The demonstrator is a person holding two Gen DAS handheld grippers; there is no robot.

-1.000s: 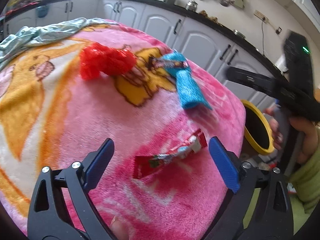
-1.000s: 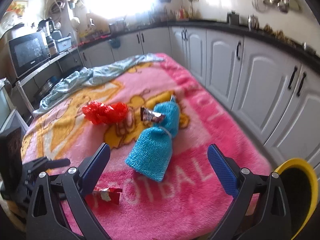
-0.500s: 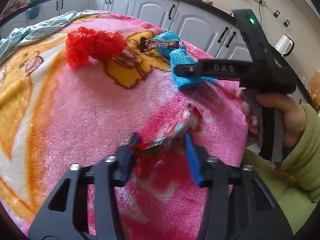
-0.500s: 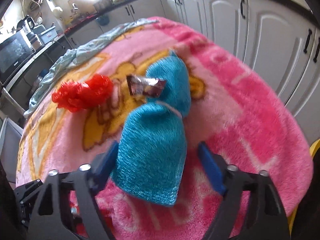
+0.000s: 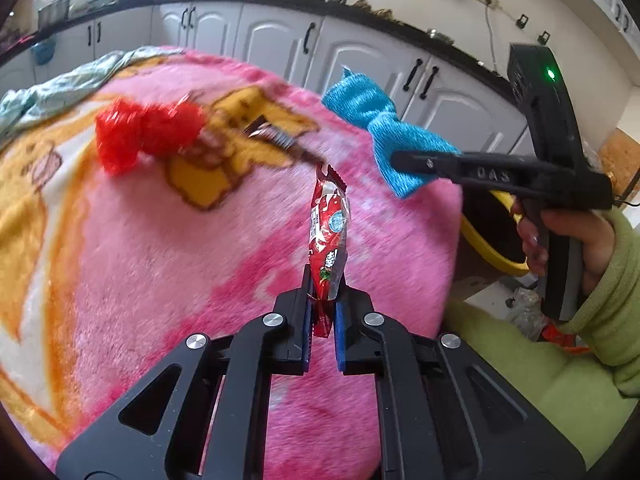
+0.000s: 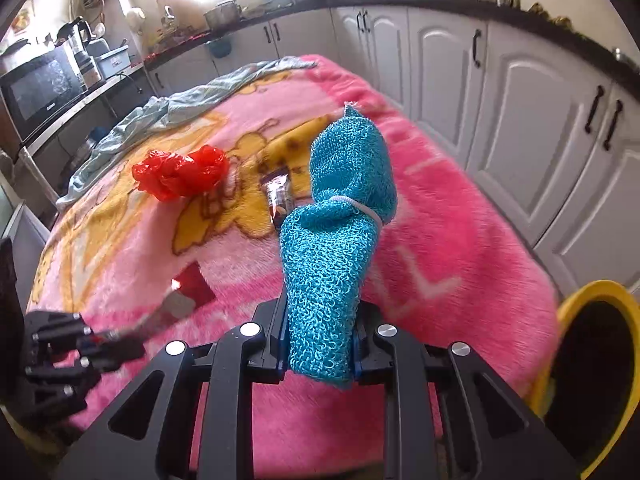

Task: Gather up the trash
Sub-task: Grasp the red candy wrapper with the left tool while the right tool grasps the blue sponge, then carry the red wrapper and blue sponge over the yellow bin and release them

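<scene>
Left gripper (image 5: 322, 322) jaws pinch the wrapper (image 5: 328, 236); right gripper (image 6: 320, 354) jaws clamp the blue cloth (image 6: 340, 232); neither binned yet (image 6: 624, 340); red bag (image 6: 180, 174) and bar (image 6: 278, 198) remain farther off.

Two close wrist views, shared pink blanket (image 5: 168, 264)

Fluffy pink cartoon-print blanket (image 6: 460, 240) covering the desk; crumpled pale-blue cloth (image 6: 176, 112) at its 11 o'clock edge. White panelled cabinets (image 6: 520, 120) behind; black microwave (image 6: 40, 88) at 10 o'clock.
</scene>
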